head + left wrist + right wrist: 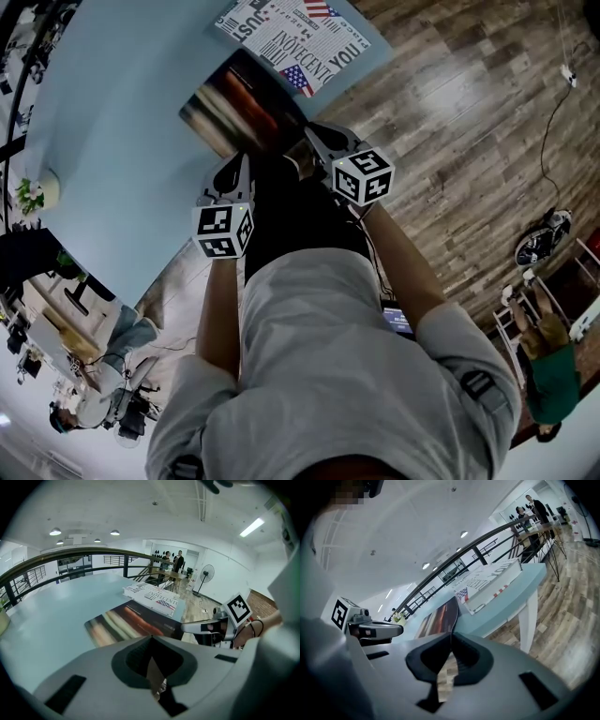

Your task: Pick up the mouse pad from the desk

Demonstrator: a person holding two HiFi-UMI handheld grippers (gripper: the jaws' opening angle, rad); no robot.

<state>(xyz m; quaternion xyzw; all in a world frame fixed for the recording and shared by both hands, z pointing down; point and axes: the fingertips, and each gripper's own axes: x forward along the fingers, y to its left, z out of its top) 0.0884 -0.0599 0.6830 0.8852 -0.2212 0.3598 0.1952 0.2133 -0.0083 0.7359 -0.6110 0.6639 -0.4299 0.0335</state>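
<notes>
Grasp step is judged done. The pad [246, 103] is laid on the desk [103, 122], near edge at the rim. That edge is pinched in the narrow right gripper [451, 637] and apparently in the closed left gripper [151, 639]. An even two-handed lift is called for next.

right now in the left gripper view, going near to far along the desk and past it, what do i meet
mouse pad -> newspaper-print box -> people standing beyond the desk's far end
</notes>
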